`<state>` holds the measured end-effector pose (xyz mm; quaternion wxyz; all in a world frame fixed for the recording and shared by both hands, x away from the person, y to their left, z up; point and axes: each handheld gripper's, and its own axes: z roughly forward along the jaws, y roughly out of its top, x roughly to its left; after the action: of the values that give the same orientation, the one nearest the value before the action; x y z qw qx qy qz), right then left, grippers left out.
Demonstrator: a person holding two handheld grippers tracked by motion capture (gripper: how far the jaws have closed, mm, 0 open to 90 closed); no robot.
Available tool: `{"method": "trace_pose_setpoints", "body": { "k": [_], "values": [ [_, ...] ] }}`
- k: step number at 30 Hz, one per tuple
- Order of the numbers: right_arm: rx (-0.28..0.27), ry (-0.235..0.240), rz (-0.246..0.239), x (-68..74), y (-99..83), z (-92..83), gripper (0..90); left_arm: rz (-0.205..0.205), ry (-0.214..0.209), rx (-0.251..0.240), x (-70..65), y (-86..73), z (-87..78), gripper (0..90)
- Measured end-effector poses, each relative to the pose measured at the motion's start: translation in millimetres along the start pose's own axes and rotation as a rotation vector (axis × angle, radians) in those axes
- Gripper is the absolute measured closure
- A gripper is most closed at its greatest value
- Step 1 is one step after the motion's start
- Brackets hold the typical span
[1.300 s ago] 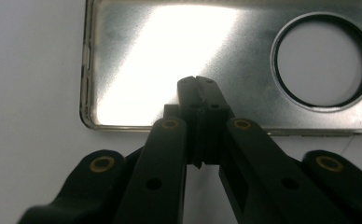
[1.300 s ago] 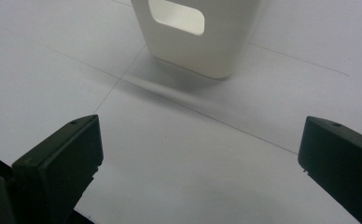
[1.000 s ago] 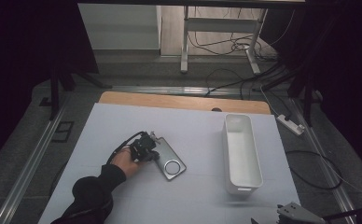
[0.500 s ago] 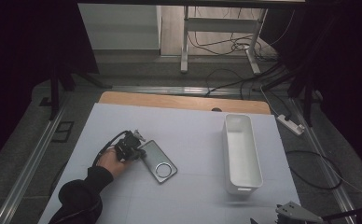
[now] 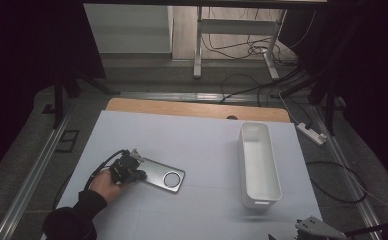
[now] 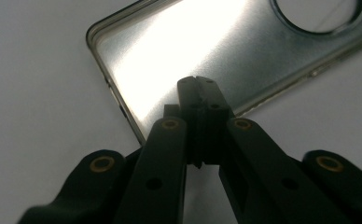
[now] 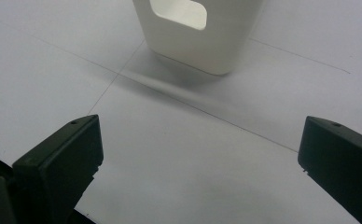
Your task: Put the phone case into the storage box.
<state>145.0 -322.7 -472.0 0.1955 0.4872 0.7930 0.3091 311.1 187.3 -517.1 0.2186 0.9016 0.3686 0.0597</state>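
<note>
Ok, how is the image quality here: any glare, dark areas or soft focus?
High view: dim, surroundings nearly black, only the white mat readable. Left gripper view: a strong glare band blows out the phone case; the near fingers are soft. Right gripper view: evenly lit, the white bin throws a soft shadow.

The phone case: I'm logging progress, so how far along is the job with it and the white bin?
Nothing looks finished: the white bin holds nothing. In hand: the left gripper, jaws shut, has its tips at the near end of the phone case, which lies flat on the table. The right gripper waits open near the bin. Probably left: getting the case into the bin.
</note>
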Motion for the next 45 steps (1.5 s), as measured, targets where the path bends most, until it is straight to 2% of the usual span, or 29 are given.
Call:
{"method": "trace_pose_setpoints", "body": {
  "k": [6, 7, 13, 18, 25, 29, 33, 38, 42, 44, 45],
  "values": [
    [0.002, -0.002, -0.006, 0.3, 0.5, 0.7, 0.0, -0.021, -0.033, -0.025, -17.3, -24.0, -8.1, 89.3],
    [0.002, -0.002, -0.006, 0.3, 0.5, 0.7, 0.0, -0.021, -0.033, -0.025, -17.3, -24.0, -8.1, 89.3],
    [0.001, 0.001, -0.009, 0.5, 0.7, 0.7, 0.0, -0.035, -0.058, -0.028, -37.1, -38.2, -13.2, 89.3],
    [0.000, 0.002, -0.009, 0.5, 0.8, 0.7, 0.0, -0.033, -0.060, -0.014, -50.3, -38.5, -14.0, 89.3],
    [-0.002, 0.003, -0.012, 0.6, 1.1, 0.8, 0.0, -0.031, -0.025, 0.000, -72.8, -29.0, -10.2, 89.3],
    [-0.005, 0.005, -0.012, 0.2, 0.9, 0.6, 0.1, -0.046, -0.035, -0.003, -70.8, -28.8, -10.8, 89.3],
    [-0.004, 0.005, -0.013, 0.4, 1.0, 0.7, 0.1, -0.059, -0.034, -0.028, -66.3, -26.7, -17.1, 89.3],
    [-0.003, 0.003, -0.011, 0.5, 1.2, 0.8, 0.1, -0.078, -0.028, -0.090, -58.5, -20.0, -32.9, 88.7],
    [-0.004, 0.003, -0.010, 0.3, 1.1, 0.8, 0.0, -0.080, -0.028, -0.107, -56.3, -16.6, -37.0, 78.7],
    [-0.004, 0.003, -0.009, 0.2, 1.1, 0.7, 0.1, -0.077, -0.024, -0.112, -55.4, -14.5, -38.4, 69.9],
    [-0.004, 0.003, -0.009, 0.2, 1.1, 0.7, 0.0, -0.078, -0.020, -0.114, -54.5, -13.5, -39.0, 69.9]
  ]
}}
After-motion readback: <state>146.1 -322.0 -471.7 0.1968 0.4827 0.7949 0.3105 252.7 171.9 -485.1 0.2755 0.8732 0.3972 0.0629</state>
